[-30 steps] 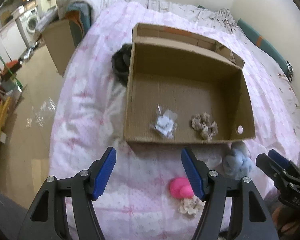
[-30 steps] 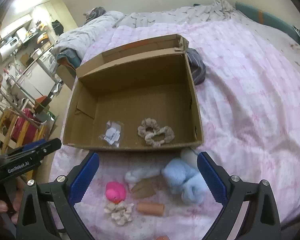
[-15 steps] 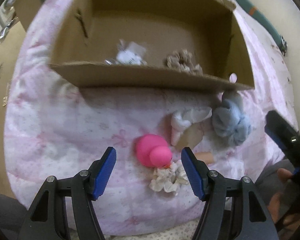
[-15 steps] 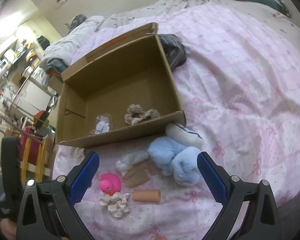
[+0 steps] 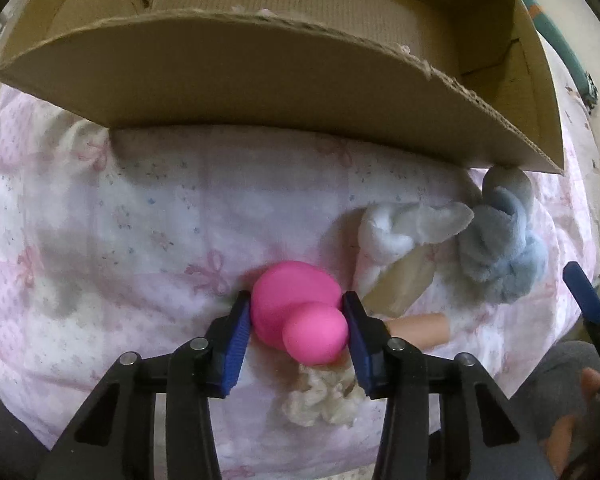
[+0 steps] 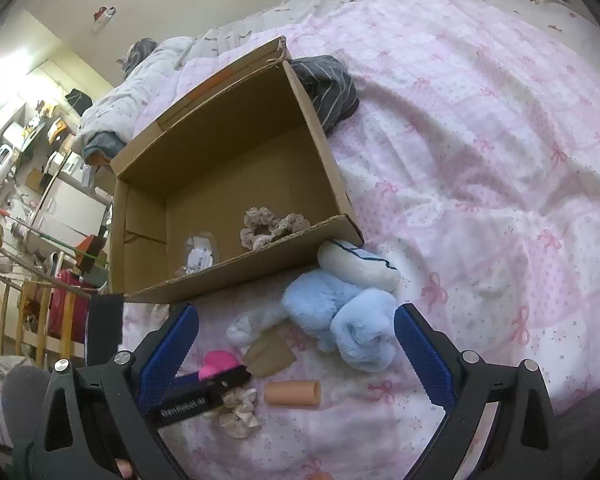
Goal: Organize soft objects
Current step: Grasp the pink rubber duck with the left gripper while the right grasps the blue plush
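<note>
Since a second ago my left tongs [image 5: 296,312] have dropped from above the cardboard box [image 5: 260,72] to the bed [image 5: 100,240]. Now they straddle the pink rubber duck [image 5: 300,316], closing, blue pads right at its sides; firm press not certain. Duck sits on the pink quilt, near side of the box, a cream scrunchie [image 5: 320,400] just nearer. Right tongs [image 6: 296,344] spread wide, empty, over blue fluffy socks [image 6: 340,320]. Beige scrunchie [image 6: 272,226] lies inside the box.
</note>
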`<state>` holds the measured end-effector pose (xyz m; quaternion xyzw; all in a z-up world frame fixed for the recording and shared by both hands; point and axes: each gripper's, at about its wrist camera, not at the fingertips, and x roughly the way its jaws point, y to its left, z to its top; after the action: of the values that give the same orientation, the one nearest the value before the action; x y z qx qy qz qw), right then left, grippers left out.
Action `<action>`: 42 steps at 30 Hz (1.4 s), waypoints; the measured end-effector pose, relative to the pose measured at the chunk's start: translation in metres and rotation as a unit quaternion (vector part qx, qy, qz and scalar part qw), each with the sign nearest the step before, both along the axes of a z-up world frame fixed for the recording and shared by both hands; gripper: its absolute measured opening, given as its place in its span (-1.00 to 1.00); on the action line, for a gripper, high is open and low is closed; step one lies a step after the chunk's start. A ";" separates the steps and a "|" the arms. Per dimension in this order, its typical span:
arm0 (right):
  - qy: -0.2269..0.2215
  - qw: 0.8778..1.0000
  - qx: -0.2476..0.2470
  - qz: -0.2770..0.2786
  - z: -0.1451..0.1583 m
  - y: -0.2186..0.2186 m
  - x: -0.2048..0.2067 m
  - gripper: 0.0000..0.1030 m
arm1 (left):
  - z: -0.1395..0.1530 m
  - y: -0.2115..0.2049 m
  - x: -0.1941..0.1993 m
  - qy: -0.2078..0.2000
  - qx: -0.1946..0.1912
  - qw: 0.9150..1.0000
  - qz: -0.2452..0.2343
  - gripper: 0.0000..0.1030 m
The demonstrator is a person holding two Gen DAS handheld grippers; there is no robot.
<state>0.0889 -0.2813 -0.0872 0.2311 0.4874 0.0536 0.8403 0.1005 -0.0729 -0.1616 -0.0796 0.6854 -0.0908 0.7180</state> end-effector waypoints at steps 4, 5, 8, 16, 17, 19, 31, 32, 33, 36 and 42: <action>0.006 1.000 -0.021 0.011 -0.005 -0.004 -0.002 1.00 | 0.017 0.013 -0.001 -0.037 0.023 0.999 0.006 -0.21; 0.010 1.000 -0.014 0.009 -0.005 -0.008 -0.004 1.00 | 0.020 0.016 -0.001 -0.041 0.025 0.999 0.011 -0.21; 0.002 1.000 0.012 -0.011 -0.001 -0.018 -0.008 1.00 | 0.032 0.029 -0.006 -0.059 0.036 0.997 0.037 -0.21; -0.012 0.999 0.010 -0.032 0.007 -0.034 -0.012 1.00 | 0.070 0.037 -0.010 -0.091 0.052 0.994 0.044 -0.21; -0.009 1.000 -0.005 -0.025 0.006 -0.033 -0.012 1.00 | 0.077 0.035 -0.009 -0.098 0.049 0.993 0.043 -0.21; 0.002 1.000 -0.021 -0.009 0.002 -0.031 -0.010 1.00 | 0.083 0.033 -0.009 -0.110 0.046 0.992 0.037 -0.21; 0.057 0.997 -0.059 0.008 -0.035 0.002 0.027 0.78 | 0.113 0.064 -0.005 -0.171 0.052 0.984 0.006 -0.21; 0.065 0.996 -0.058 0.013 -0.040 0.006 0.030 0.77 | 0.113 0.066 -0.005 -0.173 0.050 0.984 0.005 -0.21; 0.072 0.995 -0.059 0.017 -0.045 0.010 0.033 0.77 | 0.111 0.069 -0.005 -0.178 0.049 0.983 0.002 -0.21; 0.083 0.993 -0.084 0.026 -0.054 0.019 0.039 0.77 | 0.104 0.073 -0.006 -0.193 0.050 0.980 -0.007 -0.21; 0.104 0.989 -0.102 0.027 -0.068 0.024 0.043 -0.07 | 0.085 0.092 0.000 -0.162 0.024 0.986 0.042 -0.21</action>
<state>0.1319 -0.2570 -0.1552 0.1353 0.5813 0.0024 0.8023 0.1009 0.0187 -0.0766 -0.0751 0.5581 -0.0557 0.8245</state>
